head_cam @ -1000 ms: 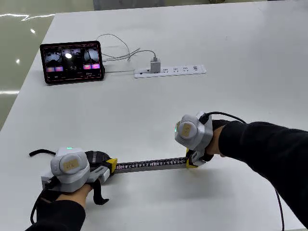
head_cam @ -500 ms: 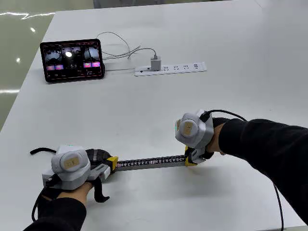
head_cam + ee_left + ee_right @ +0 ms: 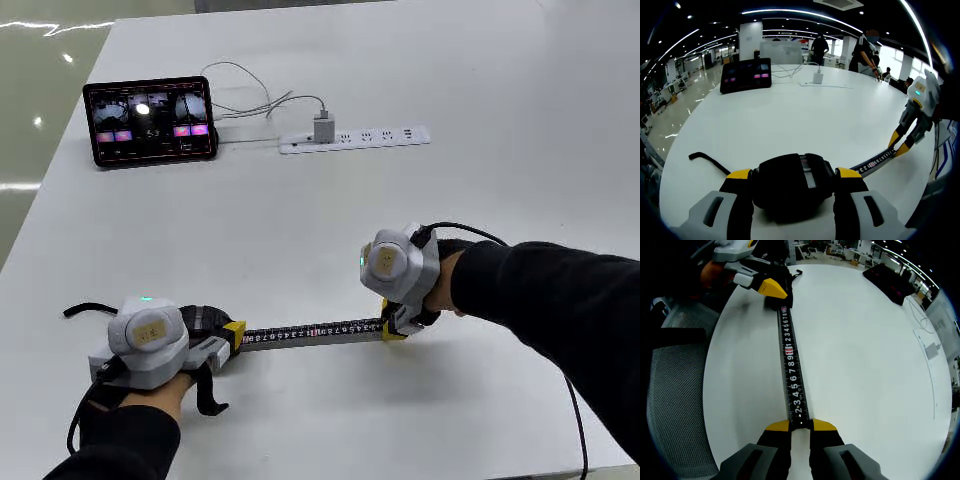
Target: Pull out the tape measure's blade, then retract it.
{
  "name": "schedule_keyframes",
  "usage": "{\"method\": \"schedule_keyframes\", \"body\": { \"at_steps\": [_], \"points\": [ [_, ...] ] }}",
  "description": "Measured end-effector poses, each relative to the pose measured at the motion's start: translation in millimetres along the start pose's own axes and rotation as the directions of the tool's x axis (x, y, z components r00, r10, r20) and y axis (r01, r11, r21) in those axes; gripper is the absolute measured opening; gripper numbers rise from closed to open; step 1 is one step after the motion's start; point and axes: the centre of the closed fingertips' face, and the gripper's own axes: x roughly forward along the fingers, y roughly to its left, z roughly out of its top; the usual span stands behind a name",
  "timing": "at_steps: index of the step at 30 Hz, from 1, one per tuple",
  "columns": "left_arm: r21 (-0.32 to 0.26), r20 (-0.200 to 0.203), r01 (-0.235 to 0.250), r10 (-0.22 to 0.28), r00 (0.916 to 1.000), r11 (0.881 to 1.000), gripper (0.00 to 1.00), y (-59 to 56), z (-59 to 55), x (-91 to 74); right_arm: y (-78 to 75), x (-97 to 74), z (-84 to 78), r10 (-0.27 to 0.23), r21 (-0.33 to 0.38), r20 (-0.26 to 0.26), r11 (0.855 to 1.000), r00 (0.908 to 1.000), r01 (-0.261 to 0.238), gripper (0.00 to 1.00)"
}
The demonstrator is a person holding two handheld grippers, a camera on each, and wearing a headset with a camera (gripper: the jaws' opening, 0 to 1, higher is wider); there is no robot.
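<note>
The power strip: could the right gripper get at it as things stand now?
Probably not yet. The right gripper is shut on the blade tip. The table between it and the power strip is bare, so only the held blade hinders it.

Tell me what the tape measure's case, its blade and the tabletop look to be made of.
Case: matte black, moulded and rounded, likely plastic, possibly rubber-coated. Blade: thin flat dark strip with printed white numerals, probably painted steel, though the look alone leaves that open. Tabletop: smooth, even white with a soft sheen, likely laminate or coated board.
</note>
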Motion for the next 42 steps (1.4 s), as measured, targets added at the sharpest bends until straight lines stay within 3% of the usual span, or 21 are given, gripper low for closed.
{"method": "schedule_keyframes", "body": {
  "at_steps": [42],
  "points": [
    [-0.001, -0.007, 0.007, -0.007, 1.0, 1.0, 0.6, -0.1, -0.8, 0.1, 3.2, 3.1, 13.2, -0.014, 0.014, 0.003, 1.0, 0.9999, 0.013, 0.09]
  ]
}}
